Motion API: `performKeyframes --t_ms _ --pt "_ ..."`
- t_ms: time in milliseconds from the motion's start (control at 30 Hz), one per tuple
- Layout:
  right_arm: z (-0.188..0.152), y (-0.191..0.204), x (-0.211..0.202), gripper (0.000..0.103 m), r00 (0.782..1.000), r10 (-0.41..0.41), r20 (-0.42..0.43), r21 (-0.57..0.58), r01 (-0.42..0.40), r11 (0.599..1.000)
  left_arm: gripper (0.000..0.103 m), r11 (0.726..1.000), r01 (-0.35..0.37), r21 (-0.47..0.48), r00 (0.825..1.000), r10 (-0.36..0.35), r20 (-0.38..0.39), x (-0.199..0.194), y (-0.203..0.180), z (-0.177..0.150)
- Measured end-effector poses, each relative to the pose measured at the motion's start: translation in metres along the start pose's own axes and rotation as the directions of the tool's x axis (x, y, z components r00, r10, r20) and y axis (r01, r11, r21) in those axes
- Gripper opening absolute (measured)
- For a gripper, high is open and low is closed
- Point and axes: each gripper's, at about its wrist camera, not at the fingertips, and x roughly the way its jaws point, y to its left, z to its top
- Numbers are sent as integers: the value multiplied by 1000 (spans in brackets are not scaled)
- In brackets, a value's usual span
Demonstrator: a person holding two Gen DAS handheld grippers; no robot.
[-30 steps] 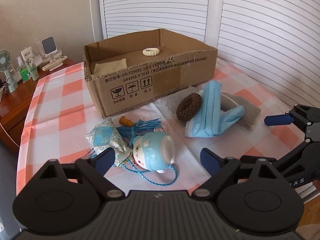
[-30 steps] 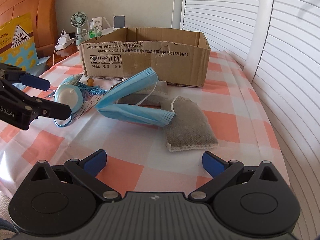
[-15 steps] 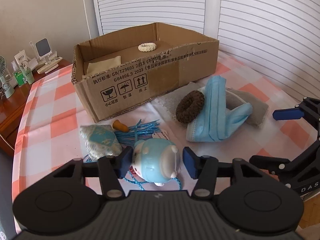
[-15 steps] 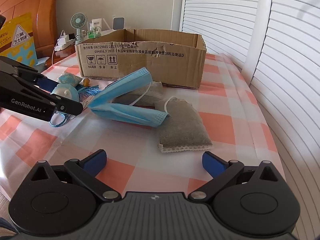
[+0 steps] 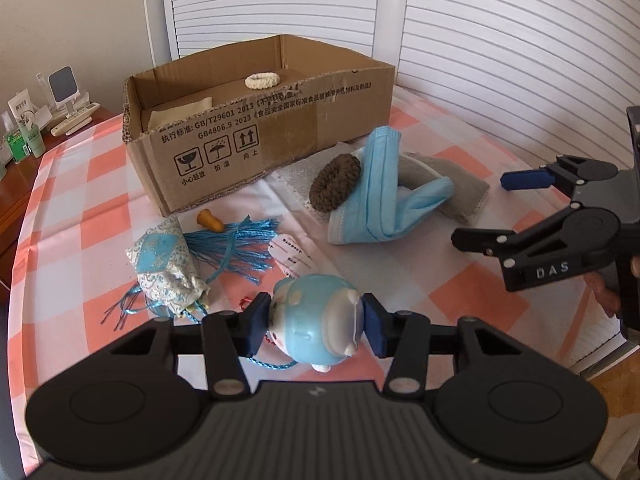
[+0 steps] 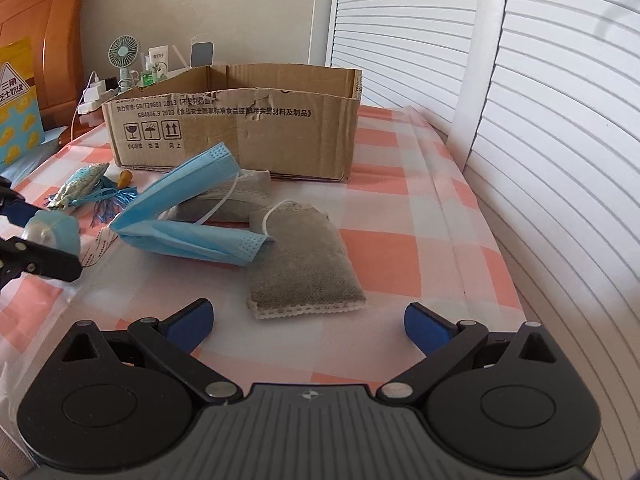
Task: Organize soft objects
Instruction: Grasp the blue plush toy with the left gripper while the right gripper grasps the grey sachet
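My left gripper is shut on a light-blue soft animal toy, held just above the checked cloth; the toy also shows in the right wrist view. An open cardboard box stands behind, with a cream ring and a beige cloth inside. A blue face mask, a brown scrunchie, grey pouches and a blue patterned sachet with a tassel lie on the table. My right gripper is open and empty, just before a grey pouch.
The table has an orange-and-white checked cloth. A small orange cone lies by the box. A side table with bottles, a fan and a phone stand sits at the left. White louvred doors stand behind and right.
My left gripper moved forward around the blue toy, shut on it and lifted it slightly. The right gripper stayed open and drifted a little.
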Motion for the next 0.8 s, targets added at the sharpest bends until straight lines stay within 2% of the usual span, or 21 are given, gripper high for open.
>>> performKeyframes --t_ms 100,200,433,467,667,800 --pt "5 -6 9 102 1000 2 14 -7 -2 1000 48 1000 2 -13 1000 -2 5 0 0 -1" --pt "12 -9 18 97 999 16 31 -23 -15 1000 49 1000 3 -15 1000 -3 5 1 0 -1" --pt "25 0 23 58 999 34 36 -63 -32 998 49 1000 4 -25 1000 -4 9 2 1 -2" --pt "25 1 22 56 999 41 35 -61 -38 997 49 1000 5 -27 1000 -5 10 2 1 -2" --pt "18 0 10 52 1000 -11 27 -4 11 1000 49 1000 -4 -26 1000 5 15 0 2 -4" --pt "9 -5 -6 52 997 -77 0 41 77 996 49 1000 -12 -24 1000 12 17 -2 2 -6"
